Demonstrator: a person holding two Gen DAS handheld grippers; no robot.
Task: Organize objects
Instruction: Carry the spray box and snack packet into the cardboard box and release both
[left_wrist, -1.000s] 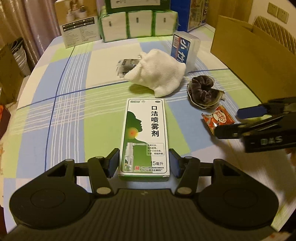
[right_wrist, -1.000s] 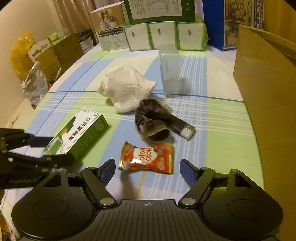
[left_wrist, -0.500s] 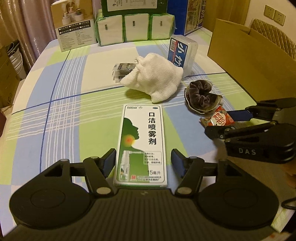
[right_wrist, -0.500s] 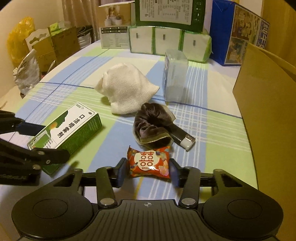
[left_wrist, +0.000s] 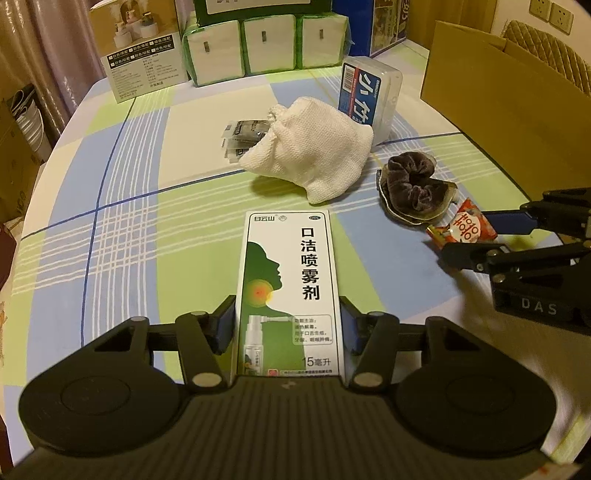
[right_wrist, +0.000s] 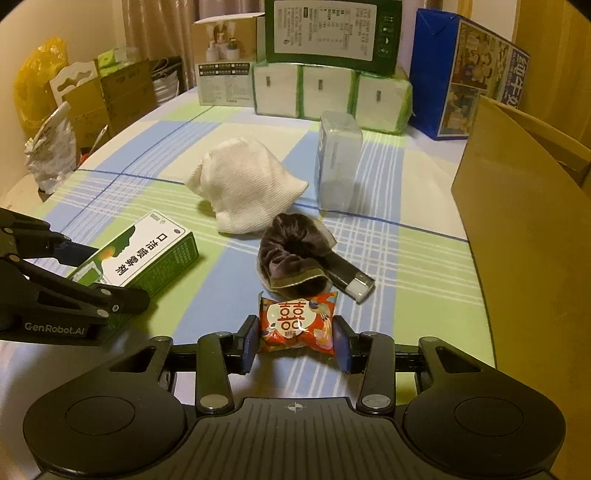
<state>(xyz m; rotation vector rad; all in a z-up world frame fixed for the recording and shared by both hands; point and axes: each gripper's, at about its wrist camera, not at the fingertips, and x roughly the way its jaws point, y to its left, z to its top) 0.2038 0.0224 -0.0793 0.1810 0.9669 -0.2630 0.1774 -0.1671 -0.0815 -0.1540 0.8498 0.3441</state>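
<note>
Left gripper (left_wrist: 288, 328): pads closed against both long sides of the green-and-white spray box (left_wrist: 290, 291), which lay flat on the table.
Right gripper (right_wrist: 295, 343): pads pressed on both ends of the red snack packet (right_wrist: 297, 321), low over the cloth.
Right view only: a dark stick with a silver cap (right_wrist: 351, 278) poking from under the brown scrunchie (right_wrist: 291, 256).
Left view only: small foil sachets (left_wrist: 243, 134) behind the white knitted cloth (left_wrist: 314, 147).
Surface: checked blue-green tablecloth (left_wrist: 122, 206); tissue packs (right_wrist: 332, 98) and boxes at the far edge.
Container: open cardboard box (right_wrist: 528, 206) on the right, inside hidden.
</note>
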